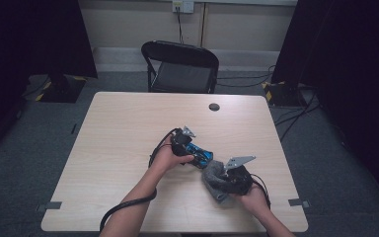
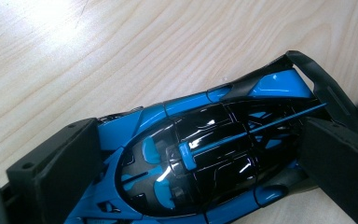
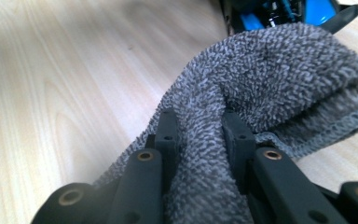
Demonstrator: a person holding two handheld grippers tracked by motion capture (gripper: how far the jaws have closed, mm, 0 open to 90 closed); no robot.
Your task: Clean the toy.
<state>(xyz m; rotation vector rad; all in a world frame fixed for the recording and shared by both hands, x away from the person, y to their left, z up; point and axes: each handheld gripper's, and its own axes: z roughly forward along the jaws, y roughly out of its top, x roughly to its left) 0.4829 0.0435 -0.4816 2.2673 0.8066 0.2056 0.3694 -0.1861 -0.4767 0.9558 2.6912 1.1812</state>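
Observation:
A blue and black toy car (image 2: 200, 154) lies on the wooden table (image 1: 123, 143), and my left gripper (image 2: 191, 163) is shut on it, one black jaw pressed to each flank. From above, the car (image 1: 202, 157) sticks out to the right of my left gripper (image 1: 190, 150). A grey terry cloth (image 3: 261, 84) is pinched between the jaws of my right gripper (image 3: 198, 135), which is shut on it. The cloth (image 1: 213, 175) sits just right of the car's tail, and my right gripper (image 1: 227, 177) is over it. The car's rear end (image 3: 289, 11) peeks past the cloth's far edge.
A small dark round disc (image 1: 214, 106) lies near the table's far edge. A black folding chair (image 1: 180, 66) stands behind the table. Cables trail from both grippers across the near side of the table.

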